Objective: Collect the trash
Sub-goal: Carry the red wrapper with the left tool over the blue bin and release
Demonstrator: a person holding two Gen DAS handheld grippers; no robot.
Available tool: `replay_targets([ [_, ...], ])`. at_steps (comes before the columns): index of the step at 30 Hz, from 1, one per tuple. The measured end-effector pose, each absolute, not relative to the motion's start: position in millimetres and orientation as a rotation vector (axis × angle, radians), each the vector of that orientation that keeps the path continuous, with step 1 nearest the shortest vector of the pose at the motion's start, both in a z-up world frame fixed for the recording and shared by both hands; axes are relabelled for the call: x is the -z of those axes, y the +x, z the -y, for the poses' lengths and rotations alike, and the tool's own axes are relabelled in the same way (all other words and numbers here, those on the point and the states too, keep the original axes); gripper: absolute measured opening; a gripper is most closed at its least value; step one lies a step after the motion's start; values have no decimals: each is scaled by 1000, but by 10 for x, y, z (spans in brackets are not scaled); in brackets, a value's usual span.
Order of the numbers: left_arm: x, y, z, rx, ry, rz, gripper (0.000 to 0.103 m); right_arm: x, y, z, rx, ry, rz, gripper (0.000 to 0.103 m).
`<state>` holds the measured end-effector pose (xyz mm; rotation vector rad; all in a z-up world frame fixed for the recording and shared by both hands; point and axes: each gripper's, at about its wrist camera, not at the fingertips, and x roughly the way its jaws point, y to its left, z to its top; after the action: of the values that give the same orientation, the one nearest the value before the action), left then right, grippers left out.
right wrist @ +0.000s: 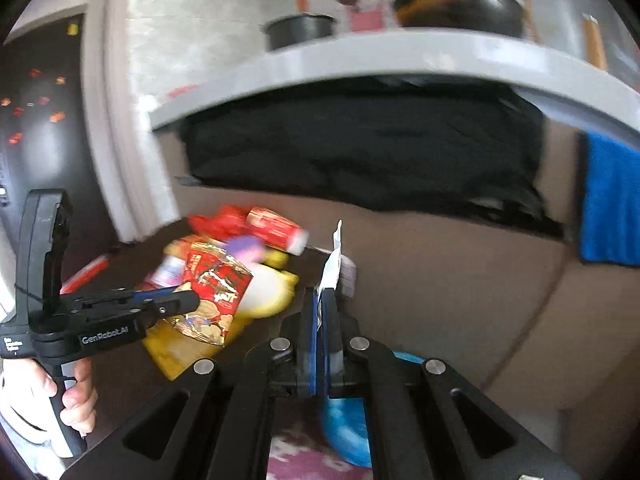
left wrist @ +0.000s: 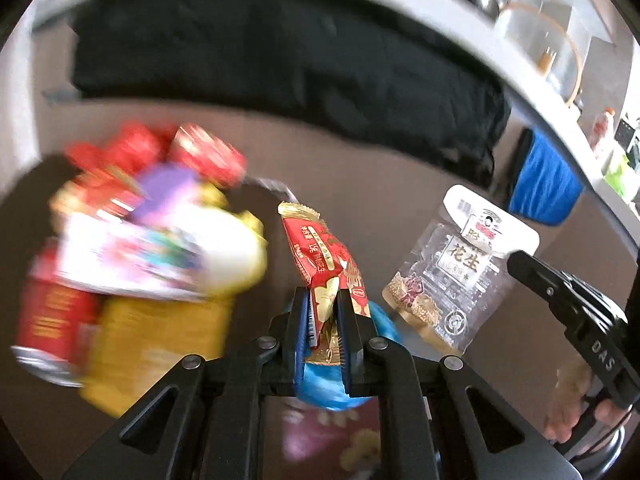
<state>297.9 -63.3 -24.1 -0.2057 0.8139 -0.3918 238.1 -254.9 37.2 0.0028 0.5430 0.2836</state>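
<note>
My left gripper [left wrist: 323, 300] is shut on a red and gold snack wrapper [left wrist: 320, 252] and holds it up in the air; the wrapper also shows in the right wrist view [right wrist: 216, 292]. My right gripper [right wrist: 321, 300] is shut on a clear and white peanut bag [right wrist: 332, 264], seen edge-on; the same bag shows flat in the left wrist view [left wrist: 460, 264]. A blurred heap of trash [left wrist: 132, 240] with red cans and yellow and white packets lies to the left, also in the right wrist view [right wrist: 248, 256].
A black cloth [left wrist: 280, 60] hangs under a grey counter edge [right wrist: 360, 64] ahead. A blue towel [right wrist: 612, 200] hangs at the right. Pots [right wrist: 460, 4] stand on the counter. A blue thing [left wrist: 324, 384] lies below the grippers on a purple patterned surface [right wrist: 296, 452].
</note>
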Motion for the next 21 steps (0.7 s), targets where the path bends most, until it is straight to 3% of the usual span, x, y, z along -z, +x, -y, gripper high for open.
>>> replay_targets([
  [6, 983, 3464, 1299, 421, -175, -1003, 14, 254, 2696, 3064, -190, 19, -680, 2],
  [15, 1604, 3885, 1842, 431, -94, -1171, 19, 1228, 3213, 3408, -163, 75, -871, 3],
  [19, 1687, 3953, 1899, 421, -88, -1198, 41, 1485, 3371, 3506, -180, 144, -936, 9],
  [21, 1702, 3963, 1920, 429, -94, -1216, 42, 1550, 3398, 3545, -178, 171, -943, 14],
])
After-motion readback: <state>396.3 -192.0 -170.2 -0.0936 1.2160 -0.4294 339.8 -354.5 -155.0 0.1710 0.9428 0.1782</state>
